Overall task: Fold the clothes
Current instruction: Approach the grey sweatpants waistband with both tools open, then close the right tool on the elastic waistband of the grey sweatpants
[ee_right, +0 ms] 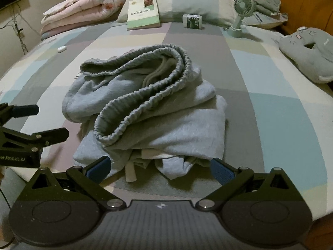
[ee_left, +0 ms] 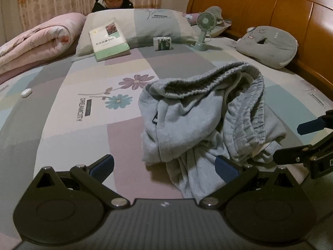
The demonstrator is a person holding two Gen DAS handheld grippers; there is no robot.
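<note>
Grey sweatpants (ee_right: 145,112) sit in a loose heap on the patchwork bedsheet (ee_left: 68,145), near the bed's front edge, straight ahead of both tools. Left gripper (ee_left: 164,164) wide open, nothing held, its right pad (ee_left: 226,165) right at the low trailing fabric. Right gripper (ee_right: 159,166) also spread wide and empty, hovering at the heap's near hem; whether it touches cloth, cannot tell.

Risks, as a judgement: layers are bunched, so a pinch at the near edge could take several plies at once, or only a pale inner flap, and drag the whole lump instead of opening it. Both tools are close together on one side, so they could foul each other. Fabric hanging toward the bed edge could slide off if pulled this way.

Look of the garment: soft, thick knit, elastic ribbed waistband (ee_right: 143,77) gaping open on top, legs crumpled below, pale lining poking out underneath. Not flat, not neatly folded.

Farther back: small white object (ee_left: 26,92), book (ee_left: 109,39), small box (ee_left: 163,43), desk fan (ee_left: 205,26), pillow (ee_left: 154,25), pink quilt (ee_left: 37,39), grey cushion (ee_left: 268,44), wooden headboard (ee_left: 270,6), a person behind the pillow.
</note>
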